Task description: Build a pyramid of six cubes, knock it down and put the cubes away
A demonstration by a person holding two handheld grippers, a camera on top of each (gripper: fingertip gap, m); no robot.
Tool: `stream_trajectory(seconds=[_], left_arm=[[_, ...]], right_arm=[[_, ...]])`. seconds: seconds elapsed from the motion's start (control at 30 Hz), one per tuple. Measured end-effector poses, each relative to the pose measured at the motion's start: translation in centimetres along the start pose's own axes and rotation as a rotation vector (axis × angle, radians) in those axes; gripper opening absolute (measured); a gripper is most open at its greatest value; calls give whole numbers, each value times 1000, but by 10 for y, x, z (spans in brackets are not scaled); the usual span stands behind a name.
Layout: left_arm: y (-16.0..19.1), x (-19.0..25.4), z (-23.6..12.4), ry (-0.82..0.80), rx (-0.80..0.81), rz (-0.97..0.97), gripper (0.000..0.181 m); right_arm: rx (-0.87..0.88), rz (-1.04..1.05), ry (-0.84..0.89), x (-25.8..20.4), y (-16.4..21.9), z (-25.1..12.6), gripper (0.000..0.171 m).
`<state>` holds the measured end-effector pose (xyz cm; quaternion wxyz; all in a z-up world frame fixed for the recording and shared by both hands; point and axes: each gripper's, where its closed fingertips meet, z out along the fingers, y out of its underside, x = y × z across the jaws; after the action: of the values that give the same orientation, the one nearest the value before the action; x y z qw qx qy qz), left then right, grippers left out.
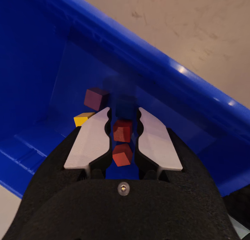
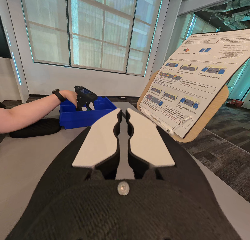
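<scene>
Over the blue bin (image 1: 175, 84), the left tongs (image 1: 123, 109) point down into it with a clear gap between the two white-faced fingers (image 1: 93, 136); they hold nothing. Five cubes show on the bin floor: a purple cube (image 1: 95, 98) and a yellow cube (image 1: 82, 118) to the left of the fingers, the yellow one partly hidden behind a finger; a blue cube (image 1: 125, 109), dim and blurred against the blue plastic, seen just past the fingertips; a dark red cube (image 1: 122, 130) and an orange-red cube (image 1: 121, 154) framed in the gap, lying below it and apart from the pads. Beyond the bin's rim lies a pale beige tabletop (image 1: 196, 23) with faint scuff marks.

In the right wrist view, the right tongs (image 2: 123, 110) sit nearly closed, a narrow slit left between the tips, and empty, above a grey tabletop (image 2: 27, 159); farther off a person's forearm (image 2: 27, 114), with a dark watch at the wrist, rests on a black pad (image 2: 37, 129) and holds the left tongs inside the bin. To the right, a printed instruction sheet (image 2: 196, 84) leans on a wooden stand (image 2: 211, 125). The room has large gridded windows (image 2: 94, 30) with pale blinds, white walls, exposed ducts overhead and dark patterned carpet (image 2: 223, 145).
</scene>
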<state>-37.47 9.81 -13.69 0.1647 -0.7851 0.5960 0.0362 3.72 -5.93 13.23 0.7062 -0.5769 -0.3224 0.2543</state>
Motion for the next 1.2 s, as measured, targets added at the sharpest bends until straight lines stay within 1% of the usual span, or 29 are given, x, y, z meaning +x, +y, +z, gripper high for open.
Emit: stream_trajectory(seconds=[0.1, 0.13, 0.17, 0.33, 0.4, 0.5, 0.6, 0.63, 0.7, 0.73, 0.8, 0.87, 0.9, 0.93, 1.0, 1.1, 1.13, 1.2], left_arm=[[0, 0, 7, -1, -13, 9, 34], [1, -1, 9, -3, -23, 13, 30], [2, 0, 10, -3, -30, 16, 31], [3, -2, 6, -16, -30, 17, 29], [5, -8, -6, -49, -28, 5, 29], [-6, -19, -47, -157, 75, -25, 29], [-30, -25, -110, -328, 248, -14, 29], [-43, -20, -131, -367, 318, 5, 29], [-79, 8, -164, -371, 472, 81, 29], [-101, 27, -175, -353, 550, 140, 28], [-152, 73, -185, -278, 698, 268, 28], [-200, 128, -175, -126, 805, 369, 28], [-220, 157, -164, -15, 826, 400, 28], [-237, 178, -149, 68, 813, 404, 28], [-262, 204, -115, 155, 711, 401, 28], [-284, 228, -66, 241, 560, 468, 28], [-286, 232, -51, 250, 502, 493, 28], [-289, 231, -25, 220, 396, 532, 28]], right_arm=[[-16, 4, -15, -1, 4, 2, 5], [-17, 7, -15, -1, 4, 2, 5], [-16, 9, -14, 0, 5, 1, 5], [6, 28, -14, 2, 1, -4, 5], [16, 38, -15, 3, 0, -6, 5], [34, 33, 0, 5, -5, -11, 5], [43, 28, 10, 7, -9, -16, 5], [47, 26, 15, 7, -10, -19, 5], [58, 28, 23, 9, -14, -23, 5], [62, 29, 27, 10, -15, -25, 5], [60, 34, 36, 12, -17, -30, 5], [44, 42, 38, 12, -17, -34, 5], [34, 46, 37, 12, -17, -36, 5], [23, 45, 38, 11, -17, -38, 6], [2, 29, 48, 11, -16, -41, 6], [-4, 28, 62, 14, -16, -46, 6], [-4, 35, 60, 14, -15, -47, 6], [-12, 50, 62, 17, -12, -49, 6]])
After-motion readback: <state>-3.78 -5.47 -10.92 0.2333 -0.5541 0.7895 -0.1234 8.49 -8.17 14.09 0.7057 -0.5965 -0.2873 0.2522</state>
